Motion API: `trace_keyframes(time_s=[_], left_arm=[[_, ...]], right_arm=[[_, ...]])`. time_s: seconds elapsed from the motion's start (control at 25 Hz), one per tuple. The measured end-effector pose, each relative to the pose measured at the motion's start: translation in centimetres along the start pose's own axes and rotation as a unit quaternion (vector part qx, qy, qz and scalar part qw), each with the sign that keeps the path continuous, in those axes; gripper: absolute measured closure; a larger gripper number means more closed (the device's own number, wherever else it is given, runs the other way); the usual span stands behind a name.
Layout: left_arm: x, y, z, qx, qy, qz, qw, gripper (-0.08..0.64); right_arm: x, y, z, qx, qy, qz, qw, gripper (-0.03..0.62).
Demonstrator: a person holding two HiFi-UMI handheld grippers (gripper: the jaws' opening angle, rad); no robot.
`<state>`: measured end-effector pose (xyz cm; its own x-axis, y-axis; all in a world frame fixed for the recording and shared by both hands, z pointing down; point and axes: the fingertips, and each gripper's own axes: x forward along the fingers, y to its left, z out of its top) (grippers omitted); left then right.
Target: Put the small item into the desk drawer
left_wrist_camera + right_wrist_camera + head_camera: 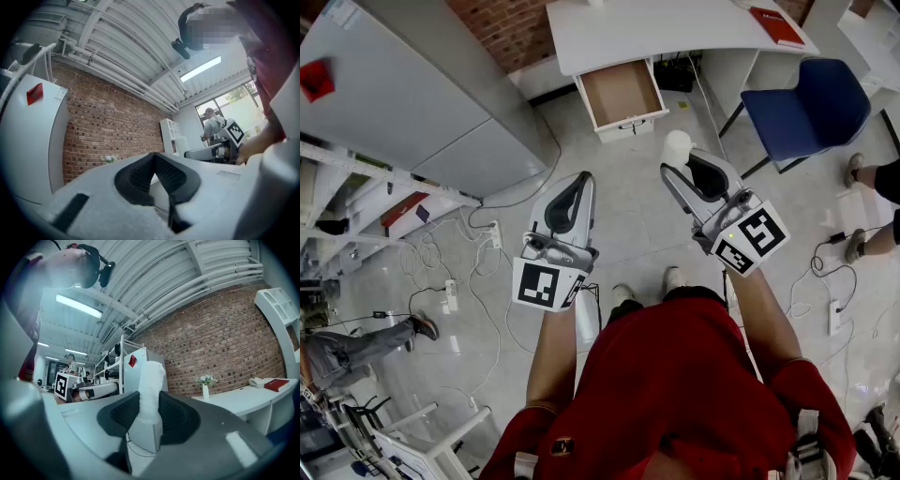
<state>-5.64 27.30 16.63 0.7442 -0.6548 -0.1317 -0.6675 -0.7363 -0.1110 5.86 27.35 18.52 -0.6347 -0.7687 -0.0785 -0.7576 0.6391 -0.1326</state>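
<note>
The right gripper [150,405] is clamping a white, soft, cylindrical item [151,378] between its partly spread pads, above the pale tiled floor [628,220]. The left gripper [153,159] is carrying nothing, its jaws pressed together. The open, brown-lined drawer [622,92] of the white desk [656,28] is standing well ahead of both.

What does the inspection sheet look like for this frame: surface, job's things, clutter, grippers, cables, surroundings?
Surface: white desk, mostly bare; tiled floor below.
Job's things: drawer pulled open, looks empty; white soft item held, not yet at the drawer.
Clutter: red book on the desk.
Grippers: right gripper shut on the item; left gripper shut, empty.
Cables: power strip and loose cables across the floor.
Surroundings: blue chair, grey cabinet, brick wall.
</note>
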Motion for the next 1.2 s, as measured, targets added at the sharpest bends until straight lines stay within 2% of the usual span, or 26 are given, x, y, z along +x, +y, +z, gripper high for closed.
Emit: trace_keyframes(time_s=[0.32,0.88,1.2], left_arm=[[1.1,-0.7,-0.6,0.001,0.007,0.019,0.9998,0.555],[7.7,-4.5,-2.6,0.026,0.034,0.056,0.9975,0.555],[9.0,-1.8,-3.7,0.019,0.043,0.084,0.9953,0.555]], right_arm=[[-1.0,-1.8,-0.7,0.006,0.005,0.003,1.0,0.453],[-5.4,-9.4,-2.2,0.003,0.02,0.026,0.999,0.453],[-3.1,-11.6,-2.7,0.012,0.026,0.039,0.999,0.453]])
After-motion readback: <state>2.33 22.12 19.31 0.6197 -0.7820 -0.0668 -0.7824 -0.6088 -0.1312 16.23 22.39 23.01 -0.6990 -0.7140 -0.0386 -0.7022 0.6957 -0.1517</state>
